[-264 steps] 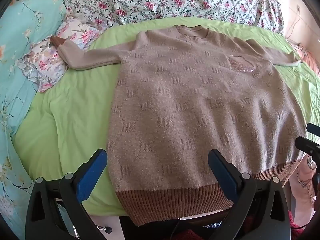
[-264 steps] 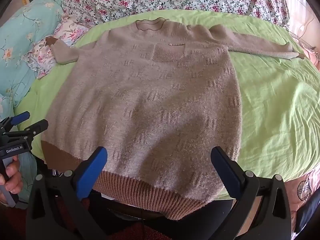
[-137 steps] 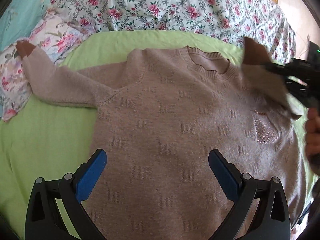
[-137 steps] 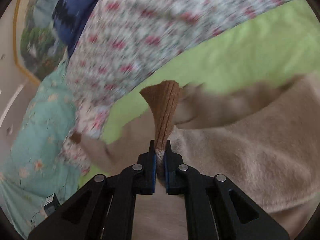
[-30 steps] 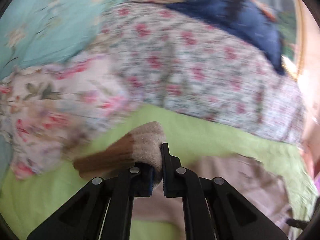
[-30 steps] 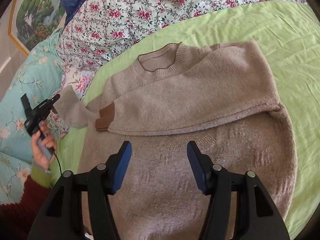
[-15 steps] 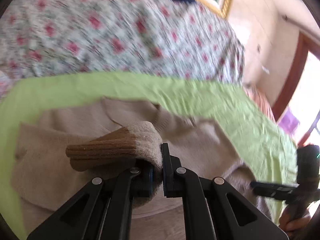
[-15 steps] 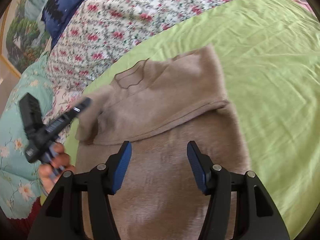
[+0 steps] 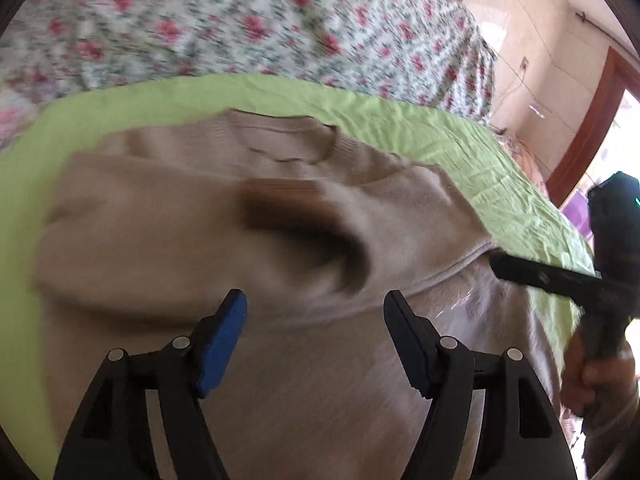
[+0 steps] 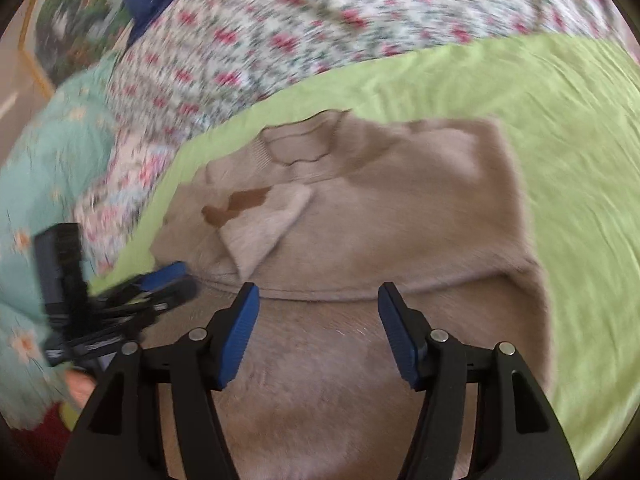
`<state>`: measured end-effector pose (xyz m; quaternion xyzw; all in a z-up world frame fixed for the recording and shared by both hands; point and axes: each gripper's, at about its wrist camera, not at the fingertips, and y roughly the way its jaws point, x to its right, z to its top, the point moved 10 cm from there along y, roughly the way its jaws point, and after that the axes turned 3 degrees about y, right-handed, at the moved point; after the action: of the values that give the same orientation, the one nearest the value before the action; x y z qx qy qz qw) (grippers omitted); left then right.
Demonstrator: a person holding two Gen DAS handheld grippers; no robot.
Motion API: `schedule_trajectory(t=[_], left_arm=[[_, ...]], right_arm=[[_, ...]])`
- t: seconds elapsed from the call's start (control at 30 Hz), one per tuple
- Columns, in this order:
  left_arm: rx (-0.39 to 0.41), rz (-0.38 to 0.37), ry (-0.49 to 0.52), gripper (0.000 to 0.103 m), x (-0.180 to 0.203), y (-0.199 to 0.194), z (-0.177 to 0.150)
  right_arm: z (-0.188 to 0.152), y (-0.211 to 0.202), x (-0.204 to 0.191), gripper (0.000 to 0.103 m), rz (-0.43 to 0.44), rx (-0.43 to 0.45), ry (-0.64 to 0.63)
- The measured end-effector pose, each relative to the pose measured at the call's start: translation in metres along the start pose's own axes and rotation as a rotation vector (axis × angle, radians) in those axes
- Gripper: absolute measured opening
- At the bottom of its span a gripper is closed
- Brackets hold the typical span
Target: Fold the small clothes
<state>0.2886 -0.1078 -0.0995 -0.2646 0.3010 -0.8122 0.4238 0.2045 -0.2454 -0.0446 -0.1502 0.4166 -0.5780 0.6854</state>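
Note:
A beige knit sweater (image 9: 304, 360) lies flat on a green sheet, neck away from me; it also shows in the right wrist view (image 10: 400, 216). Both sleeves are folded across the chest. The left sleeve with its brown cuff (image 9: 280, 200) lies on top, blurred; it shows in the right wrist view (image 10: 248, 200) too. My left gripper (image 9: 316, 320) is open and empty above the chest. My right gripper (image 10: 318, 312) is open and empty over the sweater's middle. Each gripper also shows in the other's view, the right one (image 9: 560, 276) and the left one (image 10: 132, 296).
The green sheet (image 10: 580, 160) covers the bed. A floral quilt (image 9: 240, 28) lies along the far side. A teal floral cloth (image 10: 40, 168) lies at the left. A wall and wooden door frame (image 9: 592, 120) stand at the far right.
My left gripper has carried the left sleeve across the chest, opened and let the cuff drop onto the sweater. My right gripper stays open over the sweater.

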Motion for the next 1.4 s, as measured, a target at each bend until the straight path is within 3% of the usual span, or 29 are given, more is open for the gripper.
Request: schedule_trajectory(t=[0.13,0.27,0.37,0.4,0.43,0.47,0.57,0.7,0.9,0.97,1.03,1.1,1.13,1.17,1.2,1.3,1.4], left_arm=[[0.040,0.230,-0.062,0.072,-0.082,-0.035,-0.010],[-0.021,0.372,-0.196,0.070,-0.156,-0.032,-0.025],[-0.057,0.393,-0.258,0.070,-0.182,-0.019,-0.031],[-0.065,0.393,-0.269,0.070,-0.186,-0.015,-0.032],[-0.067,0.392,-0.277,0.070,-0.189,-0.014,-0.033],[-0.064,0.398,-0.276,0.070,-0.190,-0.012,-0.030],[-0.052,0.404,-0.267,0.066,-0.187,-0.010,-0.019],[-0.035,0.416,-0.280,0.062,-0.186,-0.009,-0.015],[-0.032,0.432,-0.291,0.057,-0.180,-0.008,-0.023],[-0.027,0.432,-0.297,0.057,-0.180,-0.010,-0.026],[-0.018,0.423,-0.315,0.058,-0.183,-0.012,-0.029],[-0.006,0.415,-0.325,0.058,-0.183,-0.012,-0.030],[-0.003,0.414,-0.328,0.058,-0.184,-0.012,-0.030],[0.004,0.414,-0.337,0.058,-0.185,-0.013,-0.030],[0.012,0.412,-0.350,0.058,-0.187,-0.015,-0.031],[0.032,0.397,-0.390,0.058,-0.192,-0.017,-0.032],[0.037,0.384,-0.404,0.059,-0.193,-0.017,-0.033]], right_arm=[[0.011,0.036,-0.040,0.066,-0.064,-0.014,-0.200],[0.023,0.071,-0.075,0.066,-0.118,-0.010,-0.347],[0.029,0.101,-0.084,0.066,-0.201,-0.022,-0.419],[0.032,0.113,-0.081,0.053,-0.234,-0.033,-0.427],[0.034,0.117,-0.078,0.023,-0.243,-0.040,-0.419],[0.038,0.119,-0.070,0.017,-0.254,-0.045,-0.378],[0.061,0.083,-0.053,0.014,-0.177,0.053,-0.212],[0.069,0.035,-0.011,0.012,-0.178,0.160,-0.042],[0.025,0.057,0.041,0.014,-0.128,0.018,0.114],[0.018,0.057,0.050,0.027,-0.093,0.014,0.204],[0.019,0.047,0.057,0.055,-0.043,0.055,0.281],[0.021,0.037,0.064,0.059,-0.038,0.095,0.314],[0.023,0.035,0.065,0.054,-0.037,0.103,0.319],[0.027,0.036,0.066,0.043,-0.044,0.096,0.311],[0.029,0.034,0.067,0.011,-0.061,0.093,0.300],[0.044,0.014,0.069,0.010,-0.088,0.174,0.274],[0.037,0.022,0.079,0.010,-0.160,0.116,0.252]])
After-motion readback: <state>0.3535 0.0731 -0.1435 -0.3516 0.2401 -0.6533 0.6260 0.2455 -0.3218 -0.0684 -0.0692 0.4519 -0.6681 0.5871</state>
